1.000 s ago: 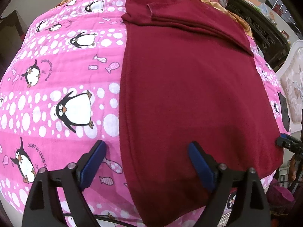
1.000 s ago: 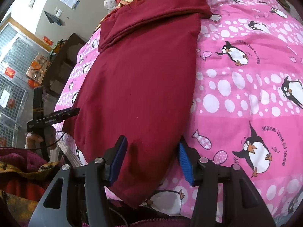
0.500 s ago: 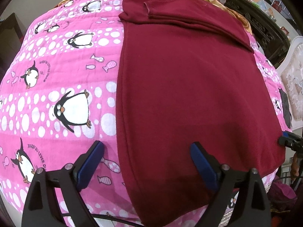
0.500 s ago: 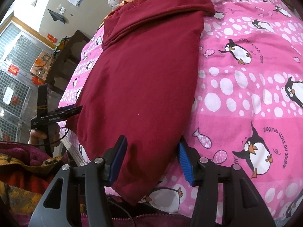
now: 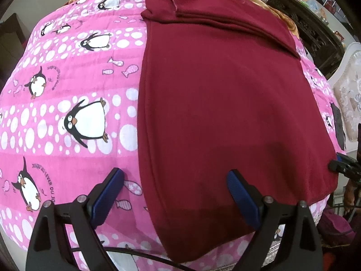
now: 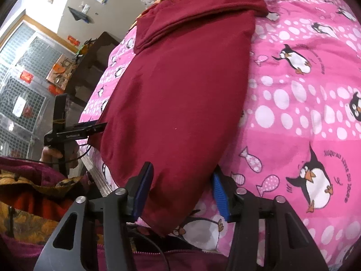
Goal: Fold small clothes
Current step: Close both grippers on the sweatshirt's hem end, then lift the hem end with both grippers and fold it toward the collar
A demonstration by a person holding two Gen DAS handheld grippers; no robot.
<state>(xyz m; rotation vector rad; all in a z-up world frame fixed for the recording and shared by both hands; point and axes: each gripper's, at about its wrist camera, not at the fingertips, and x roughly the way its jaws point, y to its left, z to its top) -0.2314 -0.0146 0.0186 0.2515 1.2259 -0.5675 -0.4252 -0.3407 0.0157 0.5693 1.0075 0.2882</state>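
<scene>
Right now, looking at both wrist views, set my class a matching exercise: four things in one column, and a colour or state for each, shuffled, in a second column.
Column one:
1. garment
2. bedspread
3. left gripper
4. sleeve

Column two:
A. pink, with penguins and white dots
B. folded across the far end of the garment
C. maroon, lying flat
D. jaws open, astride the garment's near left edge

Pairs: 1-C, 2-A, 3-D, 4-B
</scene>
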